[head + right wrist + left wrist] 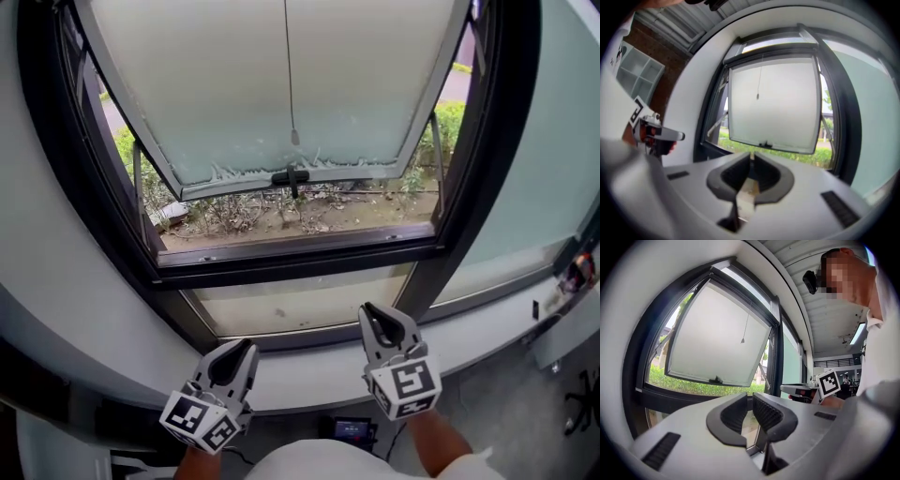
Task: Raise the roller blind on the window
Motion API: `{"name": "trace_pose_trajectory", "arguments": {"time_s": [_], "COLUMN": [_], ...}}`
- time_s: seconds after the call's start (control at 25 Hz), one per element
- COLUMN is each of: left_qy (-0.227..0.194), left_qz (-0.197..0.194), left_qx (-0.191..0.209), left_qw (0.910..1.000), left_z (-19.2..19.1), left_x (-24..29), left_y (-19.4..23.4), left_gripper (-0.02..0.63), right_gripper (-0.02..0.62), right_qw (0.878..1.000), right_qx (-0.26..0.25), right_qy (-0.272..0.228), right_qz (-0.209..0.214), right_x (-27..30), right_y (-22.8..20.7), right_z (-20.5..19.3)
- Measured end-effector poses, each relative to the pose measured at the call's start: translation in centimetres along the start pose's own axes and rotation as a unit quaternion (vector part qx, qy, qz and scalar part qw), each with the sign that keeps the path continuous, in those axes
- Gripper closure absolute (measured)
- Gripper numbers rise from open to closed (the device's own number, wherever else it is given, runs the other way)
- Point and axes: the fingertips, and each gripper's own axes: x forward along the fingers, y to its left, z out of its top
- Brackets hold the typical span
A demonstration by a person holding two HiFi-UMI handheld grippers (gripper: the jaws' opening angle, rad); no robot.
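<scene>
Nearest you, your left hand-held gripper sits at the lower left of the head view. Your right hand-held gripper is right of centre and a little higher. Both are over the white sill and aim at the window. In each gripper's own view the jaws stand almost together, with only a narrow slit between the ribbed pads, and nothing is in them.

Just past the tips, a frosted lower pane sits under the dark window frame. Above it the frosted sash swings outward at its bottom edge, with a black handle at the middle of that edge.

Of the roller blind you see only its thin pull cord. It hangs down the upper centre of the frame in front of the sash, ends just above the handle, and is well apart from both grippers.

Farthest off, bare soil and shrubs show through the gap.
</scene>
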Motion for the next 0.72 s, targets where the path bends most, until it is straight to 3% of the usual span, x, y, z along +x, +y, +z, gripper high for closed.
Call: {"name": "trace_pose_trajectory", "arguments": {"time_s": [0.32,0.72], "left_qy": [0.004,0.007], "left_qz": [-0.024,-0.047], "left_qx": [-0.014,-0.016], "left_qw": [0.9996,0.9987], "left_z": [-1.4,-2.3], "left_x": [-6.1,-10.7], "left_y": [-1.4,-3.7], "left_gripper": [0.551,0.551], "right_gripper": [0.555,0.555], "right_qw": [1.0,1.0], "right_qx": [-0.001,0.006], "right_qy": [0.022,0.026], "right_qz": [-0.007,-0.017], "right_x": [-4.4,-9.1], "right_y": [6.3,10.8], "right_z": [-1.0,-1.4]}}
